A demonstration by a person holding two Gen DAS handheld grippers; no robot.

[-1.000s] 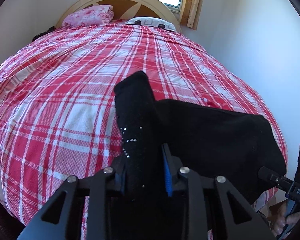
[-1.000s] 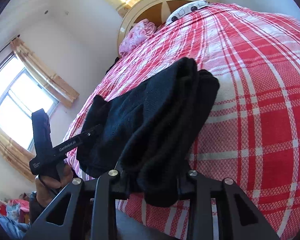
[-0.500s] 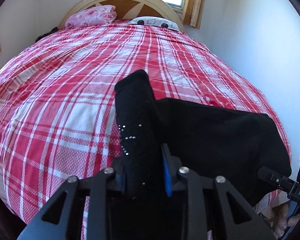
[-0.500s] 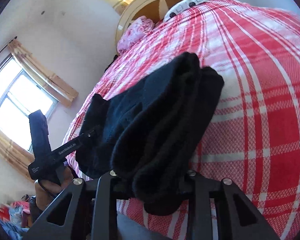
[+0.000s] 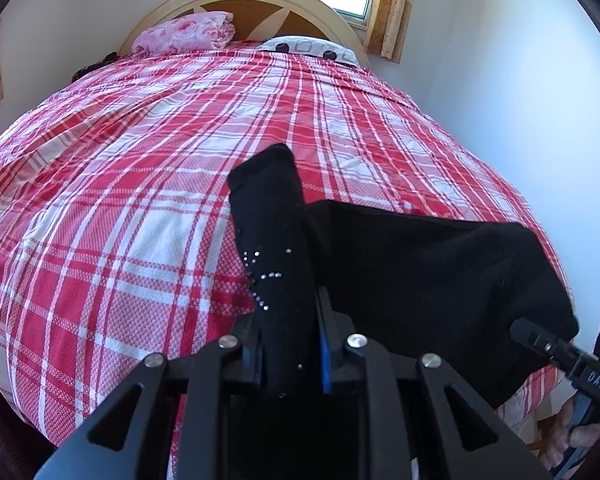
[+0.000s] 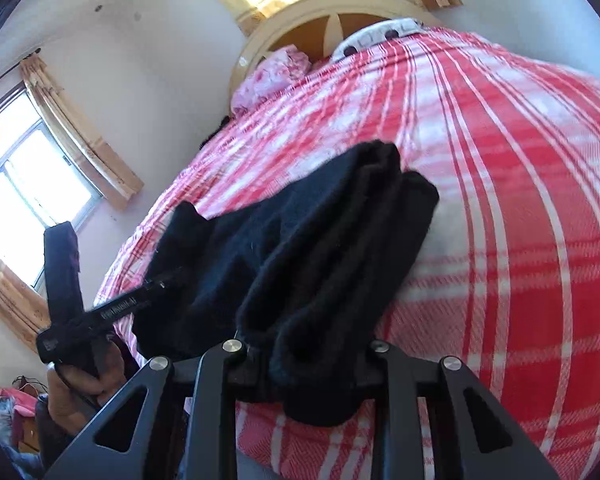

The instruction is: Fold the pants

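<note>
The black pants [image 5: 420, 264] hang between my two grippers over the near end of a bed with a red and white plaid cover [image 5: 120, 200]. My left gripper [image 5: 288, 360] is shut on one end, a bunched strip with small rhinestones. My right gripper [image 6: 304, 364] is shut on the other end, a thick bundle of black cloth [image 6: 320, 264]. The left gripper also shows in the right wrist view [image 6: 100, 312], at the far left. The right gripper shows in the left wrist view [image 5: 560, 352], at the lower right edge.
A pink pillow [image 5: 188, 34] and a white patterned pillow [image 5: 312, 46] lie by the arched wooden headboard [image 5: 260, 4]. A white wall [image 5: 520, 100] runs along the bed's right side. Curtained windows [image 6: 24, 184] are on the left wall and behind the headboard.
Both grippers have risen and tipped a little with the pants still held. The bed looks slightly lower and farther in both views. The grips are unchanged.
</note>
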